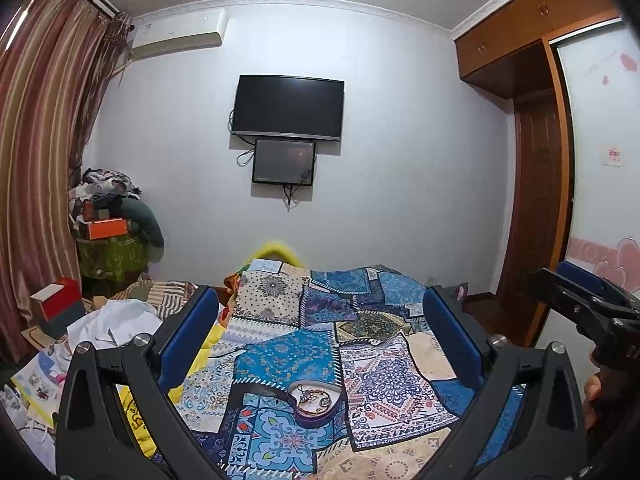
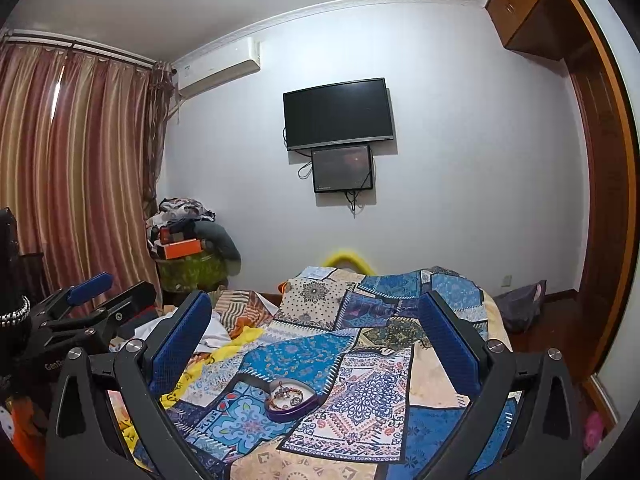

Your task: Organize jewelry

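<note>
A purple heart-shaped jewelry box (image 1: 315,402) lies open on the patterned blue bedspread (image 1: 384,376), with a beaded bracelet and small jewelry pieces inside. It also shows in the right wrist view (image 2: 291,399). My left gripper (image 1: 320,340) is open and empty, held above and behind the box. My right gripper (image 2: 316,344) is open and empty, also short of the box. Each gripper appears at the edge of the other's view: the right gripper (image 1: 576,296) and the left gripper (image 2: 108,292).
Clothes, papers and a red box (image 1: 60,300) lie on the bed's left side. A pile of clothes and boxes (image 1: 108,216) stands in the corner by the curtains. A TV (image 1: 288,108) hangs on the far wall. A wooden wardrobe (image 1: 536,200) stands at right.
</note>
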Available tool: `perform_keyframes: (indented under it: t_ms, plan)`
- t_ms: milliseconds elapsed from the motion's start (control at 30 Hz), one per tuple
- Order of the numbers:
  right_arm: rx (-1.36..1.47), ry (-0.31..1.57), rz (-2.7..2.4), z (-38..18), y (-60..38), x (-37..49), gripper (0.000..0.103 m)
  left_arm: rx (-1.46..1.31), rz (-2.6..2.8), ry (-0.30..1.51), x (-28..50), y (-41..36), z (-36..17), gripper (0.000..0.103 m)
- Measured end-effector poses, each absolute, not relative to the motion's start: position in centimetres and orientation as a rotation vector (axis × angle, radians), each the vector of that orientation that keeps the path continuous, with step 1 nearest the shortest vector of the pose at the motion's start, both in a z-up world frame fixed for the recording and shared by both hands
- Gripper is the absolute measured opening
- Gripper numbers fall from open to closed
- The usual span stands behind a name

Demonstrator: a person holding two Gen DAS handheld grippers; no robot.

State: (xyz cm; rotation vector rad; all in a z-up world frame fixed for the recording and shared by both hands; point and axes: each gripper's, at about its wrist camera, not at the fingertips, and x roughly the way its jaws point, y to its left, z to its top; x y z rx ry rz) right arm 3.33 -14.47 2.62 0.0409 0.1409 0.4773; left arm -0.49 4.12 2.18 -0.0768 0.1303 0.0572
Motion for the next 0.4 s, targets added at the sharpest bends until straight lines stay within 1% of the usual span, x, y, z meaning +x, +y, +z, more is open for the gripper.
perform_keyframes:
  t_ms: [400]
  plan:
    - [0.039,0.141,0.476,2.50,-14.54,3.29,0.102,-0.063,0.052,0.130,-0.41,3.70,2.12,0.103]
